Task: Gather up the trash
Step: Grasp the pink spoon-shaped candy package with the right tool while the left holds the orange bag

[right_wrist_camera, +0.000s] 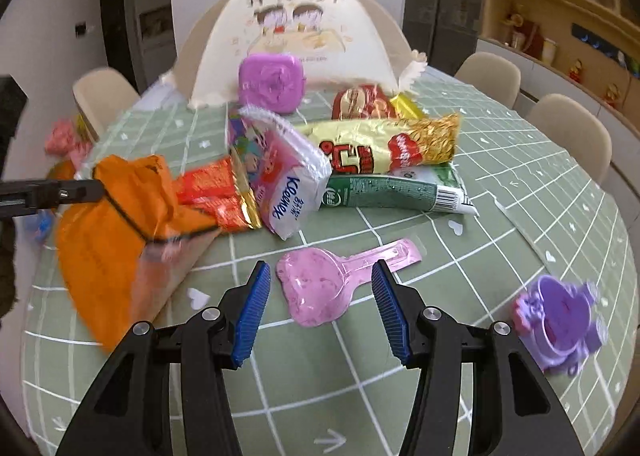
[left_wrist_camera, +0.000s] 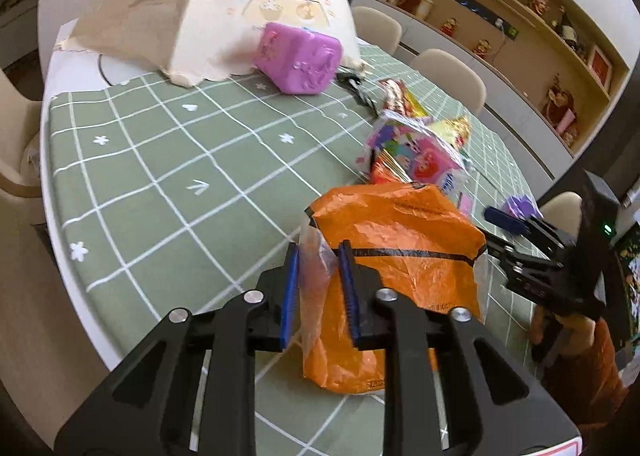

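Note:
My left gripper (left_wrist_camera: pixel 318 292) is shut on the rim of an orange plastic bag (left_wrist_camera: pixel 396 256), held up above the table; the bag also shows in the right wrist view (right_wrist_camera: pixel 108 232). My right gripper (right_wrist_camera: pixel 320 308) is open and empty, just short of a pink plastic scoop (right_wrist_camera: pixel 320 288) lying on the cloth. A heap of wrappers lies behind it: a Kleenex tissue pack (right_wrist_camera: pixel 288 184), a red-orange wrapper (right_wrist_camera: pixel 216 196), a yellow snack bag (right_wrist_camera: pixel 380 144) and a green-and-white pack (right_wrist_camera: pixel 392 192). In the left wrist view the right gripper (left_wrist_camera: pixel 508 224) is at the right.
A round table with a green checked cloth (right_wrist_camera: pixel 520 216). A purple box (right_wrist_camera: pixel 272 82) stands before a cream food cover (right_wrist_camera: pixel 304 36). A purple toy cup (right_wrist_camera: pixel 560 320) lies at the right. Beige chairs (right_wrist_camera: pixel 568 136) ring the table; shelves (left_wrist_camera: pixel 520 16) stand behind.

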Demonstrator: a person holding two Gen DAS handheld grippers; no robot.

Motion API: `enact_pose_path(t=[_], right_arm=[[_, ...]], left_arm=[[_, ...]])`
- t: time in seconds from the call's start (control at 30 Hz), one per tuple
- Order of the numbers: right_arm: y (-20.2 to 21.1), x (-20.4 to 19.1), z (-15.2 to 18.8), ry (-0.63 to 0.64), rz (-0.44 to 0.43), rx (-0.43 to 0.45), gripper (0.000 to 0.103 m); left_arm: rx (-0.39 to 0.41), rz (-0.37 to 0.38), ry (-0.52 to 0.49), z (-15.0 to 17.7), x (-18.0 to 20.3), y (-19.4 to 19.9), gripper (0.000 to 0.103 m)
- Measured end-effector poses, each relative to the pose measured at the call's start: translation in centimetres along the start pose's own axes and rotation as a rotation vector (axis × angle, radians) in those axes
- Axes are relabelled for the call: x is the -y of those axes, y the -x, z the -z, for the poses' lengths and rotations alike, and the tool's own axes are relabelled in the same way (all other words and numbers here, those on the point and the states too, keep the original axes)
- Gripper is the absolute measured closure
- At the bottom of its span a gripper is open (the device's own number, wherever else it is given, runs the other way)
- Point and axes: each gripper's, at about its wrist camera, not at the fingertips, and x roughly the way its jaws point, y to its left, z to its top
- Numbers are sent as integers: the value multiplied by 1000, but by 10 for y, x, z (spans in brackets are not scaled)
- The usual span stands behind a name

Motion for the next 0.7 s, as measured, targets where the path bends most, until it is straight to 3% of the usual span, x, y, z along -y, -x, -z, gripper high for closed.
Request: enact_pose_path(t=[0.03, 0.07, 0.1, 0.27, 0.37, 0.7], right_arm=[[-2, 0, 0, 1, -17, -13, 58], [-4, 1, 1, 2, -34, -30, 72], [-5, 1, 3, 2, -43, -50, 74], [16, 6, 23, 6, -25, -47, 74], [33, 15, 41, -19, -39, -53, 74], [88, 39, 100, -35, 24, -30, 74]], left_arm=[[-4, 8, -3, 1, 2, -2, 76], [-7, 12, -5, 2, 2, -3, 72], [-9, 14, -8, 3, 4, -4, 72], [-15, 12, -39, 10, 20, -10, 72], [-20, 28, -72, 13, 31, -13, 80], [-64, 133, -225, 29, 95, -24, 87]])
